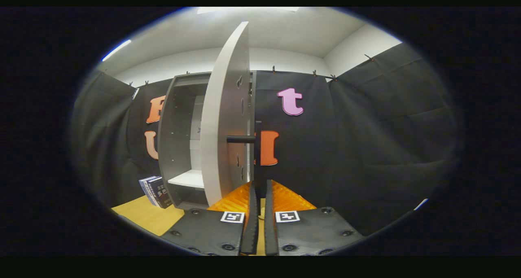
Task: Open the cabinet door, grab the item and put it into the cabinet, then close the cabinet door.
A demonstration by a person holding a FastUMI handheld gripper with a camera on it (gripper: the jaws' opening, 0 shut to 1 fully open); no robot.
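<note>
While the gripper [260, 188] sits low over the table [142, 217], its two fingers are nearly together with only a thin slit between them. A dark vertical bar, which looks like the door handle [257, 156], runs up from right where the tips meet. It seems pinched between them, but I honestly can't tell if both pads are pressing on it or just sitting beside it.

Just ahead of the fingers the cabinet door [226, 115] stands swung out, edge-on to the camera, with a short black post [240, 139] sticking off it toward the handle bar. Beyond the door, the cabinet [175, 139] is open: grey walls, a white shelf [188, 178] low inside, and as far as I can see nothing on it.

The item, which I'm guessing is the dark book [156, 191], stands upright on the table just beside the cabinet's far bottom corner, apart from the gripper.

So progress-wise: door open looks basically done, maybe finishing up. Still left: let go of the handle, grab the book, put it inside, shut the door. Roughly a quarter in, I'd say.
</note>
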